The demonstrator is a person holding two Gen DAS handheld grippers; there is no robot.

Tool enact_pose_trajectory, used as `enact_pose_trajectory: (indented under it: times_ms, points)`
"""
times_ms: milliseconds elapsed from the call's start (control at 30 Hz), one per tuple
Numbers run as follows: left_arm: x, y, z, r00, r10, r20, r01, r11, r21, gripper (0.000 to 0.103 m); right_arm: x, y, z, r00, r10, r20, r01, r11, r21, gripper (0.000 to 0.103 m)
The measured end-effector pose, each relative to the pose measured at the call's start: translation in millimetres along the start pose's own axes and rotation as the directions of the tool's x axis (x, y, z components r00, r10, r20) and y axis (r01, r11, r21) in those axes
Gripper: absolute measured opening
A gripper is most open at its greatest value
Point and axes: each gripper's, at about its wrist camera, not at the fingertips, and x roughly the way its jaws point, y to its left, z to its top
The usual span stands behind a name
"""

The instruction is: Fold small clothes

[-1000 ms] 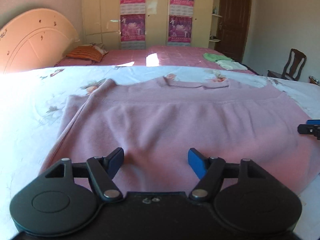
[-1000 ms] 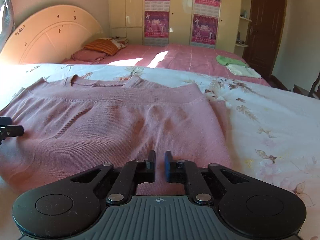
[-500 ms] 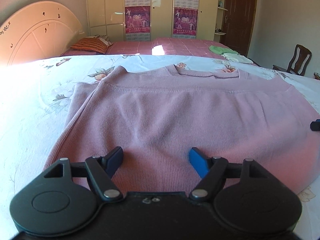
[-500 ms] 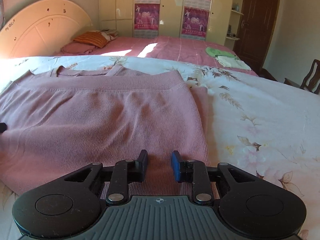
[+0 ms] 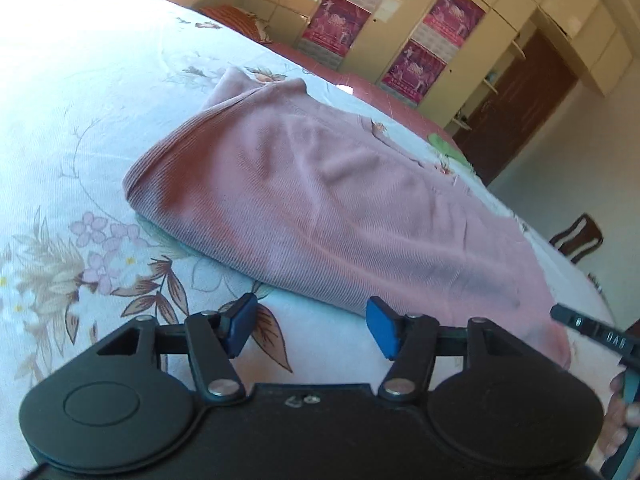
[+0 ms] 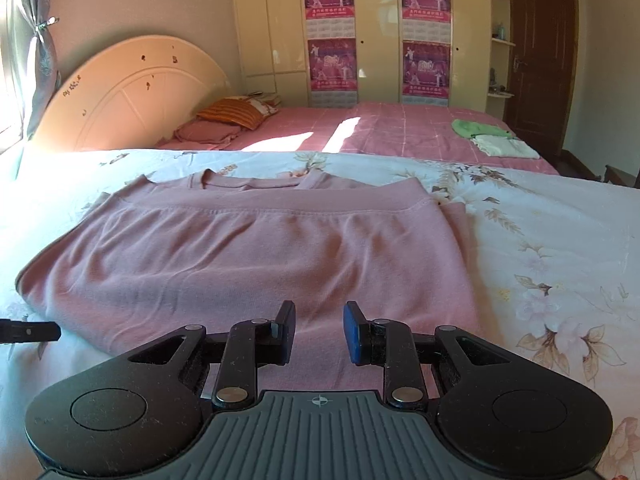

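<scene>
Lying folded once on the floral bedsheet (image 6: 560,248), the pink sweater (image 6: 256,256) fills the right view from 9 to 1 o'clock. Both the left gripper (image 5: 308,326) and the right gripper (image 6: 319,332) stand spread and hold nothing. Pinching only the top layer, or catching the bedsheet with it, would likely drag the fold askew.

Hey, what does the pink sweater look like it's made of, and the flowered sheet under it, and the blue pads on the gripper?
Pink sweater: a soft matte knit, judging by its fine ribbing and stitched hem band; fibre unclear.
Flowered sheet: thin, smooth printed woven cloth, perhaps cotton, with flat flowers and leaves.
Blue pads on the left gripper: matte, probably rubber or soft plastic; texture too blurred to tell.
</scene>
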Motion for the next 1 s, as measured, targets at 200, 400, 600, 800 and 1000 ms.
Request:
enact_pose_trajectory:
  times_ms: [200, 400, 600, 800, 1000]
  points:
    - [26, 33, 13, 0.981, -0.115, 0.157, 0.154, 0.951, -0.267, 0.068, 9, 18, 5, 0.999, 0.041, -0.002, -0.041, 0.999, -0.01, 0.026]
    - [44, 43, 25, 0.969, -0.085, 0.233, 0.169, 0.914, -0.369, 0.054, 39, 22, 19, 0.99, 0.142, 0.011, -0.143, 0.987, 0.07, 0.026]
    - [60, 62, 39, 0.972, -0.067, 0.227, 0.174, 0.854, -0.491, 0.025, 81, 47, 31, 0.982, 0.19, -0.011, -0.188, 0.977, 0.101, 0.0]
    - [49, 65, 39, 0.956, -0.12, 0.266, 0.227, 0.88, -0.417, 0.009, 108, 72, 33, 0.979, 0.174, -0.104, -0.166, 0.982, 0.088, 0.0]
    - [57, 80, 35, 0.961, -0.14, 0.238, 0.241, 0.845, -0.477, 0.014, 102, 80, 39, 0.985, 0.146, -0.089, -0.138, 0.986, 0.093, 0.0]
